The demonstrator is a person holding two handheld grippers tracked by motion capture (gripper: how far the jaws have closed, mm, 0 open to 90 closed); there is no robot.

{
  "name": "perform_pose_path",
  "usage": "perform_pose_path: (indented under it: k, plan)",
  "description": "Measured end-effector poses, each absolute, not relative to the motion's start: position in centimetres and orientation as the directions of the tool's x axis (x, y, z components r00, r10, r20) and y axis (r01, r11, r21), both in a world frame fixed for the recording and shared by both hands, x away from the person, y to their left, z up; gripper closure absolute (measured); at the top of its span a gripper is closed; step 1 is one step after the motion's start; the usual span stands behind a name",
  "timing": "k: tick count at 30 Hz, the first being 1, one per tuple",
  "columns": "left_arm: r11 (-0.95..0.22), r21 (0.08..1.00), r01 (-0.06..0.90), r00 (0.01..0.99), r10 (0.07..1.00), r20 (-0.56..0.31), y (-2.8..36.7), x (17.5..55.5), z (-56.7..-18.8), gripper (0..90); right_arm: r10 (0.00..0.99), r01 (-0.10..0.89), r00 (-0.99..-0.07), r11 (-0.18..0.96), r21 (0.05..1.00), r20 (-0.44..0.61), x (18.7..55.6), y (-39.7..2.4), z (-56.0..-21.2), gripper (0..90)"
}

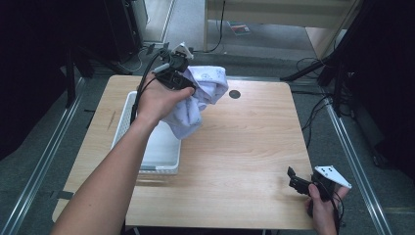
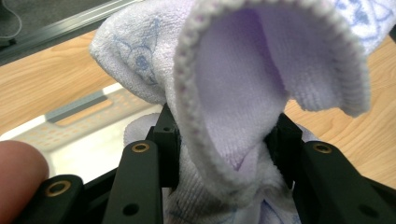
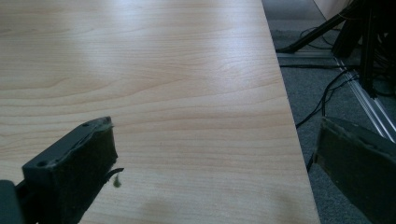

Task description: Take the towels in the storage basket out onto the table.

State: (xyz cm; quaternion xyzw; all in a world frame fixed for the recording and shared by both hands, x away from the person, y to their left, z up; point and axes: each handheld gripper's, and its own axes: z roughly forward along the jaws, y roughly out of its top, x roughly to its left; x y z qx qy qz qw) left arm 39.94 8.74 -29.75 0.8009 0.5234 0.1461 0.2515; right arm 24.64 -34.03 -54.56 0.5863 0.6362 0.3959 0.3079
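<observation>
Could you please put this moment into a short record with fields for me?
held item: pale lilac towel, bunched and lifted off the table
left gripper: jaws clamped on the towel, above the basket's far end
right gripper: jaws apart, nothing between them, low at the near right corner
basket: white basket on the table's left side
table: light wooden table

Between the left gripper's matt black plastic jaws sat a soft, looped terry cloth, pale lilac with a ribbed stitched hem. Beneath the right gripper's rough, frayed pads, the wooden table looked smooth with a satin sheen. Behind the left jaws, the white basket looked perforated plastic.
</observation>
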Motion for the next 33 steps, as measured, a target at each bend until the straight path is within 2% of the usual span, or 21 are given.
perform_pose_path:
  k: [18, 33]
  plan:
    - [-0.36, 0.55, 0.754, 0.462, 0.885, -0.054, 3.4, 40.1, -31.1, 57.1, 0.988, 0.497, -0.129, -0.005, 0.868, 0.08, 24.7, -34.1, -54.6, 0.0]
    - [-0.352, 0.495, 0.794, 0.454, 0.886, -0.097, 0.6, 40.7, -36.3, 55.5, 0.988, 0.498, -0.132, -0.004, 0.867, 0.081, 24.6, -34.1, -54.6, 0.0]
